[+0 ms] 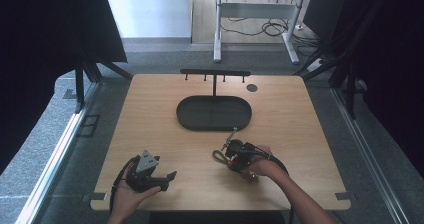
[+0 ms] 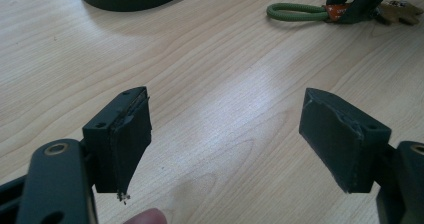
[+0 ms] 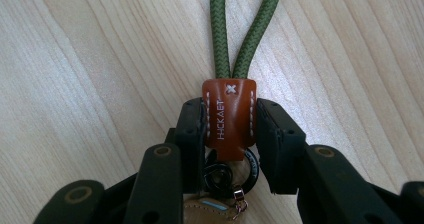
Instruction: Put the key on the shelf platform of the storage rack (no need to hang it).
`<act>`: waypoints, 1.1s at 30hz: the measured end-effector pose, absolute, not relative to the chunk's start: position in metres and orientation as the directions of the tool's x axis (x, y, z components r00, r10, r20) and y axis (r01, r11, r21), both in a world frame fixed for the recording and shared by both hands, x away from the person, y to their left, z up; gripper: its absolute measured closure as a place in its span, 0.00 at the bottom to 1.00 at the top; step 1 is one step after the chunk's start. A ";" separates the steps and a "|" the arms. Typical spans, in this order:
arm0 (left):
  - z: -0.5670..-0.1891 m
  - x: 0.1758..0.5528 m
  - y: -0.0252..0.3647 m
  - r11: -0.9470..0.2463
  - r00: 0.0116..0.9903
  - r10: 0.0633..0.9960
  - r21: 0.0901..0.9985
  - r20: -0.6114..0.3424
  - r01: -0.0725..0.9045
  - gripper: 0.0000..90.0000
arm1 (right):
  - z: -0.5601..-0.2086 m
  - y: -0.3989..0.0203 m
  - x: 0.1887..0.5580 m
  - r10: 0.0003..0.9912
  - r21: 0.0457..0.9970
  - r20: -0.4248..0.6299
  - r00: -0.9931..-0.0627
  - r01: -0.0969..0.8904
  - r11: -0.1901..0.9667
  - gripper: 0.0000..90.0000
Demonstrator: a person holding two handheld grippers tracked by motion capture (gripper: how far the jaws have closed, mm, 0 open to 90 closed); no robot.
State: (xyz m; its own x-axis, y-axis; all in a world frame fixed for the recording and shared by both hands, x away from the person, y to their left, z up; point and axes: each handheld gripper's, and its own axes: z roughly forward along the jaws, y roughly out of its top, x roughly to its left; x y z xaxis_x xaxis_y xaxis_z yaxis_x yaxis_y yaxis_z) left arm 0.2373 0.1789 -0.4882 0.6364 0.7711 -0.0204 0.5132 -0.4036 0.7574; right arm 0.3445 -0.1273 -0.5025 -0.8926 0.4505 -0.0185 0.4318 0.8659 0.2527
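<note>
Right gripper view: centre frame, the right claw clamps the keyring's leather tab on the surface, likely ready for lifting toward the rack; left claw gapes empty.

One wooden worktop carries one dark oval tray with one hook rack standing at its far edge, holding four small pegs. One keychain has one green cord loop and one brown leather tab. Two hand-held grippers: left hand-held gripper, right hand-held gripper.

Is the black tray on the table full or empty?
Empty. The high view shows the black tray with a bare dark floor, and the hook rack behind it has nothing hanging.
</note>
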 end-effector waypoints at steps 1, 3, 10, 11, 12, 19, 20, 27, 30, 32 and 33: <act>-0.488 0.237 0.179 -0.402 0.636 0.771 0.758 -0.021 0.513 0.23 | -0.502 -0.127 0.344 0.448 0.252 -0.020 -0.894 0.429 0.867 0.74; -0.488 0.237 0.179 -0.400 0.634 0.773 0.760 -0.020 0.512 0.23 | -0.502 -0.127 0.344 0.443 0.252 -0.023 -0.896 0.424 0.870 0.74; -0.487 0.237 0.179 -0.401 0.634 0.773 0.759 -0.020 0.512 0.23 | -0.491 -0.132 0.342 0.439 0.273 -0.022 -0.898 0.417 0.867 0.74; -0.487 0.237 0.179 -0.401 0.635 0.773 0.759 -0.020 0.512 0.23 | -0.486 -0.133 0.342 0.437 0.280 -0.026 -0.899 0.413 0.866 0.74; -0.487 0.237 0.179 -0.402 0.635 0.772 0.759 -0.019 0.512 0.23 | -0.483 -0.134 0.342 0.442 0.284 -0.029 -0.897 0.416 0.864 0.74; -0.487 0.237 0.179 -0.400 0.635 0.772 0.761 -0.020 0.511 0.23 | -0.457 -0.138 0.340 0.440 0.323 -0.051 -0.896 0.402 0.857 0.75; -0.487 0.237 0.179 -0.401 0.635 0.772 0.761 -0.020 0.511 0.23 | -0.452 -0.139 0.339 0.440 0.328 -0.057 -0.896 0.399 0.856 0.75; -0.487 0.237 0.179 -0.401 0.636 0.772 0.761 -0.019 0.510 0.23 | -0.443 -0.141 0.341 0.441 0.346 -0.066 -0.895 0.394 0.851 0.75; -0.487 0.237 0.179 -0.401 0.634 0.773 0.759 -0.020 0.512 0.23 | -0.437 -0.142 0.343 0.439 0.353 -0.077 -0.895 0.387 0.851 0.75; -0.487 0.237 0.179 -0.402 0.636 0.772 0.760 -0.020 0.511 0.23 | -0.434 -0.142 0.344 0.441 0.358 -0.076 -0.894 0.388 0.849 0.75; -0.487 0.237 0.178 -0.403 0.637 0.771 0.760 -0.019 0.510 0.23 | -0.432 -0.142 0.345 0.439 0.356 -0.079 -0.895 0.386 0.851 0.75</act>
State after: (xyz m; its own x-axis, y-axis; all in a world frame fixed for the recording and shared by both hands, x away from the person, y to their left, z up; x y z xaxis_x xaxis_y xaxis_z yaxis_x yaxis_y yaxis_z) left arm 0.2366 0.1785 -0.4867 0.6370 0.7706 -0.0194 0.5104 -0.4028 0.7598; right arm 0.3447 -0.1417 -0.4320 -0.8948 0.4394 -0.0788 0.3864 0.8508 0.3560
